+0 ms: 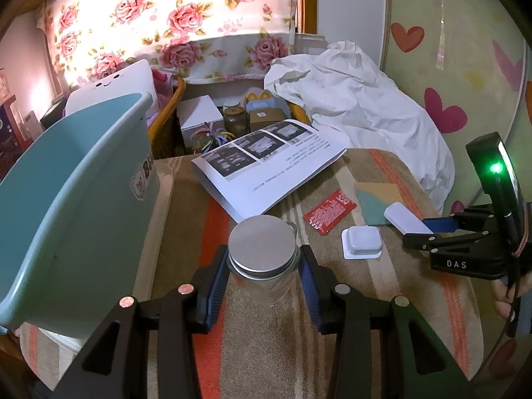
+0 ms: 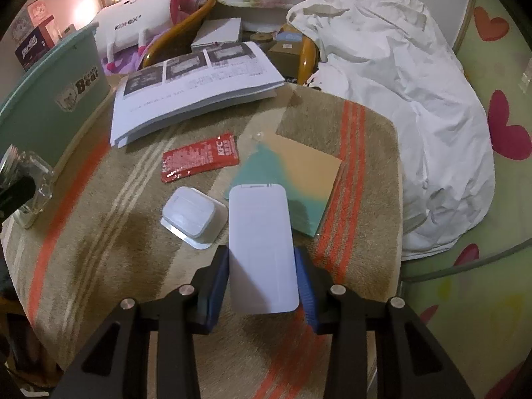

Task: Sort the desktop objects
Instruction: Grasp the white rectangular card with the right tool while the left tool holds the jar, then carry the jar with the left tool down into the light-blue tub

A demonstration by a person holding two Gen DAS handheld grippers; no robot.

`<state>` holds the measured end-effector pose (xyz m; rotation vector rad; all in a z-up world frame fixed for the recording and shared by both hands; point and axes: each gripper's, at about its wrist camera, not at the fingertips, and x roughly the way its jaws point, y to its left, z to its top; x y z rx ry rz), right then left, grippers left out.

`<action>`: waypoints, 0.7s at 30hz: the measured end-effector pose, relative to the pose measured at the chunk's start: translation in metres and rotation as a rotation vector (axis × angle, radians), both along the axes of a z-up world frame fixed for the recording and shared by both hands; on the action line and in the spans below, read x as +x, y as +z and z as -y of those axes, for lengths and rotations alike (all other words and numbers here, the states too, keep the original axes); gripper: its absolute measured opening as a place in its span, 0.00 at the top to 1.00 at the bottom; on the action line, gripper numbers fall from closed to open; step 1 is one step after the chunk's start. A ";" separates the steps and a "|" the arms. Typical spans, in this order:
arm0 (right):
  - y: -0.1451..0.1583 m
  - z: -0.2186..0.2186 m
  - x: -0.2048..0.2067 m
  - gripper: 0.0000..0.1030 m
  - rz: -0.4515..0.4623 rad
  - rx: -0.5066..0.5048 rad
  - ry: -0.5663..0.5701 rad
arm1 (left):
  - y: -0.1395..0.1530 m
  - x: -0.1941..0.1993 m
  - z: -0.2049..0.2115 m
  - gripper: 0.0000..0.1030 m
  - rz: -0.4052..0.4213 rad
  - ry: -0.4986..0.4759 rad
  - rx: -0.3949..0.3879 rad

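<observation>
My left gripper (image 1: 262, 266) is shut on a glass jar with a silver lid (image 1: 262, 244), held over the striped cloth beside the teal bin (image 1: 83, 206). The jar also shows at the left edge of the right wrist view (image 2: 30, 183). My right gripper (image 2: 262, 266) is shut on a flat white rectangular case (image 2: 262, 249); in the left wrist view the right gripper (image 1: 422, 232) holds that case (image 1: 405, 217) low over the cloth. A small white sealed cup (image 2: 193, 214), a red KFC sachet (image 2: 199, 159) and a teal-and-tan card (image 2: 292, 179) lie on the cloth.
A stapled paper booklet (image 2: 196, 89) lies at the back of the table. The teal bin (image 2: 50, 99) stands at the left. A wicker basket (image 1: 206, 119) with boxes is behind. A white plastic bag (image 2: 399, 83) lies at the right.
</observation>
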<state>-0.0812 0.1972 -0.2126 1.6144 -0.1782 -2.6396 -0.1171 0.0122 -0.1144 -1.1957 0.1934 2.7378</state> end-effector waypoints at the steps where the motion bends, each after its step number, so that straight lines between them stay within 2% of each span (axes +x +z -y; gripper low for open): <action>1: 0.003 0.000 0.000 0.59 -0.002 -0.002 -0.005 | 0.002 0.000 0.000 0.57 -0.002 0.000 0.001; 21: 0.096 0.033 0.033 0.59 -0.035 0.012 -0.098 | 0.061 0.019 0.017 0.57 -0.065 0.014 0.004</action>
